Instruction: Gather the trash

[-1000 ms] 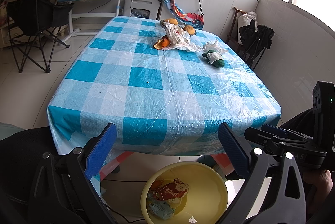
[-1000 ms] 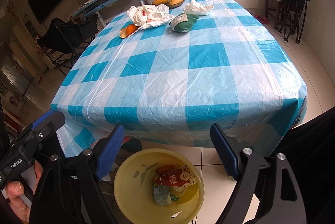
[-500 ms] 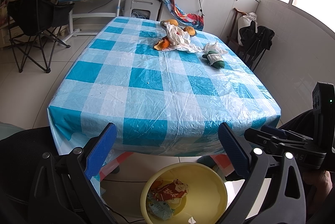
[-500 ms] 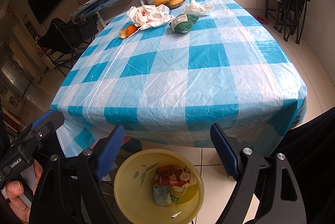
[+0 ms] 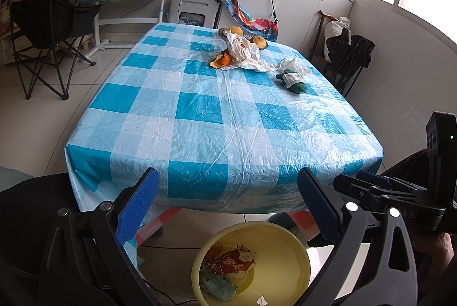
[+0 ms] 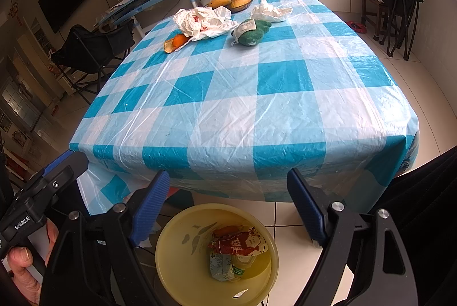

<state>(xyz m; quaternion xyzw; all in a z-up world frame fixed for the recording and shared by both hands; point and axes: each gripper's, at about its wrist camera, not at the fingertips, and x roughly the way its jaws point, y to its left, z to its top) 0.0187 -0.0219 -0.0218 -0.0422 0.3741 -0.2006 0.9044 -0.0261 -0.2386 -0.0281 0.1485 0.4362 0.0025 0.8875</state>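
Both my tools hang wide open and empty, the left tool point(image 5: 227, 209) and right tool point(image 6: 228, 201), over the yellow bin point(image 6: 177, 260) holding wrappers point(image 6: 238, 244). Ahead, far across the worktop point(image 6: 251, 111), lie orange peel point(image 6: 174, 42), plastic bag point(image 6: 204, 21) and crumpled tissue point(image 6: 268, 11).

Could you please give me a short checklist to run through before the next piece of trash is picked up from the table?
1. Left gripper open and empty: ok.
2. Right gripper open and empty: ok.
3. Yellow bin on the floor below the table edge, with room left above the wrappers in it: ok.
4. Trash left on the table: the orange peel, white plastic bag and crumpled tissue lie at the far end: not ok.
5. Whether the green packet counts as trash: cannot tell.
6. Near half of the table free of obstacles for reaching across: ok.
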